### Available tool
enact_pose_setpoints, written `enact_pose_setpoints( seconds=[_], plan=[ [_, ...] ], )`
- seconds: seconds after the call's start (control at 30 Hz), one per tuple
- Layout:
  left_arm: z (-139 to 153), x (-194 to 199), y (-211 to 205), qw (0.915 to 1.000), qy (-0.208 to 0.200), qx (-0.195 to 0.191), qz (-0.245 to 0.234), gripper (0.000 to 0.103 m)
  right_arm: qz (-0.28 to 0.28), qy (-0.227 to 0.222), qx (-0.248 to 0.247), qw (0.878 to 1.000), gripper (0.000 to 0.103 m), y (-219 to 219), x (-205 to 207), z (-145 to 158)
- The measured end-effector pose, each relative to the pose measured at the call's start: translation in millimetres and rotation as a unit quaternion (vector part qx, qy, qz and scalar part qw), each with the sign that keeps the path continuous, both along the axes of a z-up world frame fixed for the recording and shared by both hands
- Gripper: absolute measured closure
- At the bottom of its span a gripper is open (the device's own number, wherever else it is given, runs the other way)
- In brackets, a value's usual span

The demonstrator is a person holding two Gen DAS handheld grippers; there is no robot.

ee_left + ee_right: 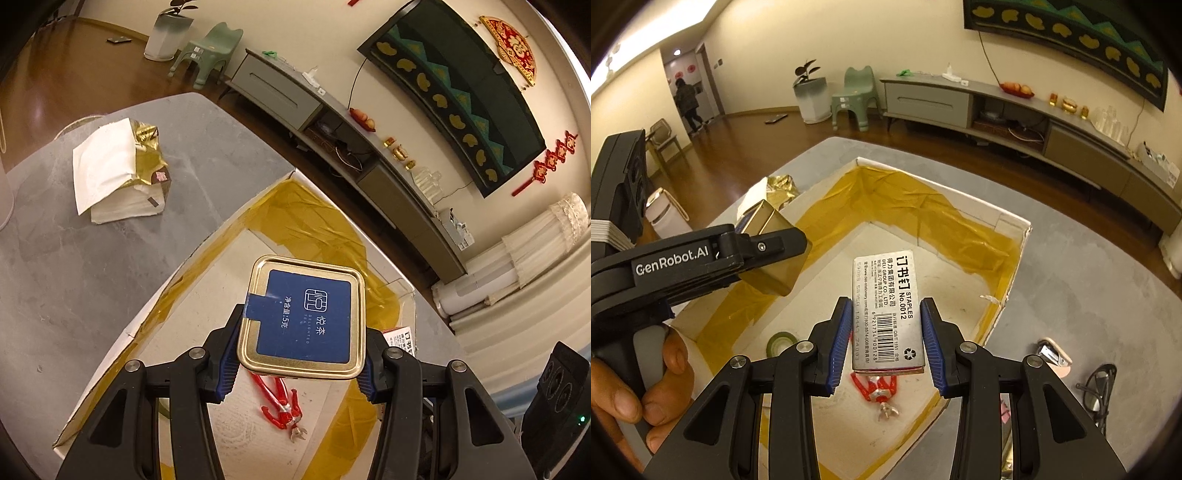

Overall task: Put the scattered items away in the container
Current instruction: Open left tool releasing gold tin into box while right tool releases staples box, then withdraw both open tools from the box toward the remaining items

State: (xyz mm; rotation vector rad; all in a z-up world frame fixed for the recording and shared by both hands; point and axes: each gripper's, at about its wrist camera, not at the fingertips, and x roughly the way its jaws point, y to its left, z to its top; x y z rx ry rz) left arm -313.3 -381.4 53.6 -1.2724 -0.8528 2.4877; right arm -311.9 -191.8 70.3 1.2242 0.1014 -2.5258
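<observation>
The box (1008, 225), white card with yellow tape along its inner walls, lies open directly under both of your tongs. Your left tongs (295, 354) clamp a gold tin (301, 317) with a blue label, held above the box floor. Your right tongs (884, 343) stand a little apart around a staple box (886, 314); whether it is gripped or just let go, the pictures do not settle. Below them, already inside, lie a red toy figure (282, 408) and a green tape roll (781, 341). Still out on the grey table (92, 277), judging by eye: glasses (1095, 391) and a stapler (1052, 356) right of the right tongs, and a gold-and-white packet (122, 170) far ahead-left of the left tongs.
</observation>
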Motion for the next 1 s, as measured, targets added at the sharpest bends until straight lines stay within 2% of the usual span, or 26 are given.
enact_pose_setpoints(
  seconds=[0.17,0.3,0.6,0.83,1.0],
  plan=[
    [-4,-6,4,1.0,-0.005,-0.002,0.0,0.05,0.0,-0.015,-0.004,1.0,0.061,2,-15,-8],
    [-5,-9,1,0.9999,-0.004,-0.008,0.009,0.035,-0.012,-0.019,-0.008,1.0,0.061,8,-19,-13],
    [1,-1,-8,0.9997,0.022,0.001,0.009,0.035,-0.008,-0.021,-0.04,0.999,0.061,23,3,-14],
    [7,12,6,0.9989,0.041,-0.022,-0.009,0.035,0.003,-0.011,-0.063,0.998,0.061,30,25,-6],
    [9,26,18,0.9972,0.049,-0.055,-0.017,0.035,0.021,-0.001,-0.069,0.997,0.061,28,44,0]
  ],
)
